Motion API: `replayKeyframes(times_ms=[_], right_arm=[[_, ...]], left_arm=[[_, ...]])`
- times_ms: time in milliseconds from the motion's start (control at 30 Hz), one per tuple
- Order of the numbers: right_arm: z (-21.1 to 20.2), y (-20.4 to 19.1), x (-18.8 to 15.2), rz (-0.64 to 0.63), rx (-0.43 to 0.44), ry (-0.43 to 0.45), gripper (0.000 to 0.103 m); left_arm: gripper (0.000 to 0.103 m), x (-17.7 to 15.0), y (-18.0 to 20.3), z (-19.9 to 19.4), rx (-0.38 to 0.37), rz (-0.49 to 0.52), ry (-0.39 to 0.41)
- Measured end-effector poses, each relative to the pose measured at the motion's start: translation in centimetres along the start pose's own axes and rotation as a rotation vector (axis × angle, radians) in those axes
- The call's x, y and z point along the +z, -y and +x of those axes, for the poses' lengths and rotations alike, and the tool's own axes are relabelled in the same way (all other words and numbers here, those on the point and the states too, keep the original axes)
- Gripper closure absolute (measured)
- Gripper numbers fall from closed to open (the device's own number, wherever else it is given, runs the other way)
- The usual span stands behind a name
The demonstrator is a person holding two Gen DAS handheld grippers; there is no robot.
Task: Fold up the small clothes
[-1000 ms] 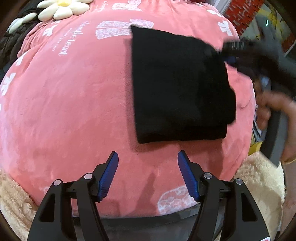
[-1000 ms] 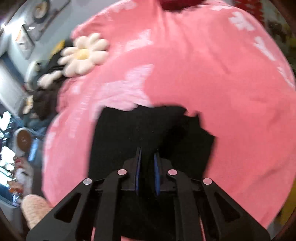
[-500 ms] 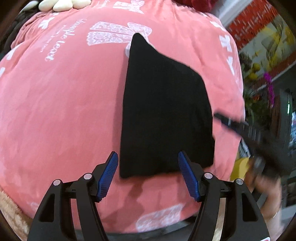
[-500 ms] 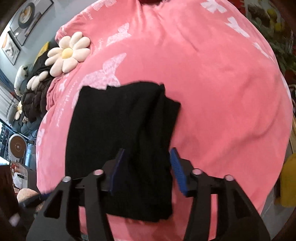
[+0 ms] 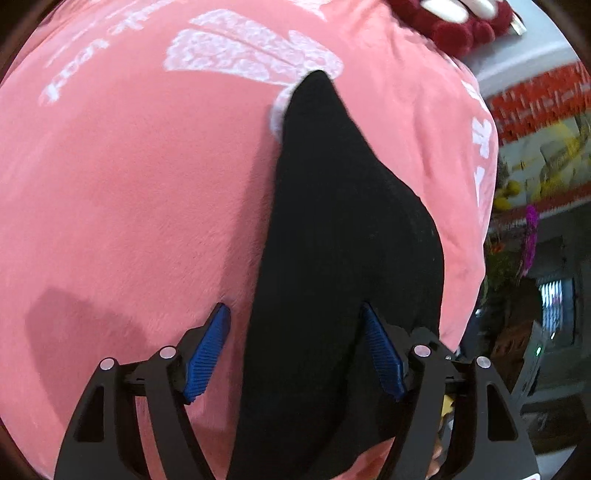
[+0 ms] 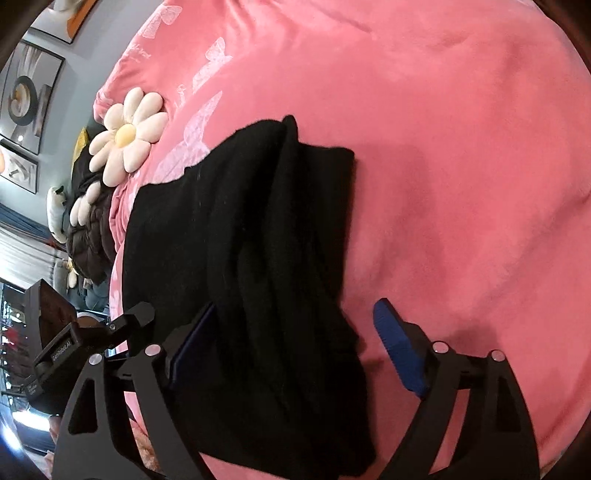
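A black garment (image 5: 343, 240) lies folded on a pink plush blanket (image 5: 129, 184). My left gripper (image 5: 293, 310) hovers low over its near end. The jaws are wide and closing a little. The left pad (image 5: 207, 354) is over pink, the right pad (image 5: 380, 358) over black cloth, and neither presses on it. In the right wrist view the garment (image 6: 251, 240) shows stacked layers. My right gripper (image 6: 295, 304) straddles its right edge with the jaws opening, and nothing is gripped.
A daisy-shaped cushion (image 6: 125, 144) and a dark quilted cushion (image 6: 88, 236) lie at the blanket's far left. A red pom-pom item (image 5: 461, 26) sits at the far end. The blanket drops off at its right edge (image 5: 469, 277). The other tool's black housing (image 6: 55, 332) is at lower left.
My right gripper, shut on the black cloth a second ago, has opened wide and let it go. My left gripper has slid over to the garment, whose edge now lies between its fingers.
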State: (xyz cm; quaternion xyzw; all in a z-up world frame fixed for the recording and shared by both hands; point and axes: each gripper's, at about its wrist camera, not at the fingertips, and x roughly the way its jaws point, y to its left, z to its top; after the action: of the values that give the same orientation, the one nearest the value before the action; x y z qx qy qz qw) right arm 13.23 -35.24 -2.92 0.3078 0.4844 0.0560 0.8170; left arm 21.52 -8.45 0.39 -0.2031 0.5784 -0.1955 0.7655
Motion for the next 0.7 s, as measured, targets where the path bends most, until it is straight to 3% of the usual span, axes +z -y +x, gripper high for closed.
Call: replayKeyframes(times_ms=[33, 67, 100, 133, 233, 400, 533, 567, 600, 667, 700], right_arm=[[0.1, -0.4, 0.1, -0.022, 0.020, -0.006, 0.041], [0.2, -0.5, 0.1, -0.022, 0.026, -0.016, 0.056], [0.1, -0.5, 0.0, -0.016, 0.034, -0.018, 0.061], [0.0, -0.8, 0.0, -0.012, 0.051, -0.023, 0.075], [-1.6, -2.1, -0.7, -0.026, 0.036, -0.005, 0.079], [-4.1, -4.1, -4.6, -0.025, 0.049, -0.039, 0.080], [-2.4, -4.3, -8.1, -0.045, -0.032, -0.118, 0.077], [-2.0, -4.1, -8.3, -0.044, -0.055, -0.123, 0.070], [-1.7, -4.2, -8.3, -0.047, -0.066, -0.128, 0.067], [-1.4, -4.5, -7.9, -0.053, -0.088, -0.117, 0.046], [-1.2, -4.5, -7.8, -0.056, -0.093, -0.112, 0.039]], left_arm=[[0.061, 0.1, 0.3, 0.1, -0.012, 0.019, -0.004], [0.063, 0.1, 0.8, 0.1, -0.023, 0.035, -0.018], [0.069, -0.2, 0.8, -0.4, -0.019, 0.043, -0.014], [0.074, -0.3, 1.2, -0.8, -0.023, 0.057, -0.015], [0.079, -0.7, 1.6, -2.0, -0.035, 0.085, -0.016], [0.080, -3.4, 0.8, -5.2, -0.034, 0.087, -0.050], [0.073, -6.4, -1.3, -5.4, 0.036, 0.087, -0.118], [0.070, -6.9, -1.7, -5.0, 0.065, 0.098, -0.130], [0.060, -7.3, -2.0, -4.5, 0.111, 0.107, -0.129], [0.053, -7.3, -2.1, -4.4, 0.142, 0.111, -0.078], [0.042, -7.2, -2.0, -4.2, 0.166, 0.117, -0.064]])
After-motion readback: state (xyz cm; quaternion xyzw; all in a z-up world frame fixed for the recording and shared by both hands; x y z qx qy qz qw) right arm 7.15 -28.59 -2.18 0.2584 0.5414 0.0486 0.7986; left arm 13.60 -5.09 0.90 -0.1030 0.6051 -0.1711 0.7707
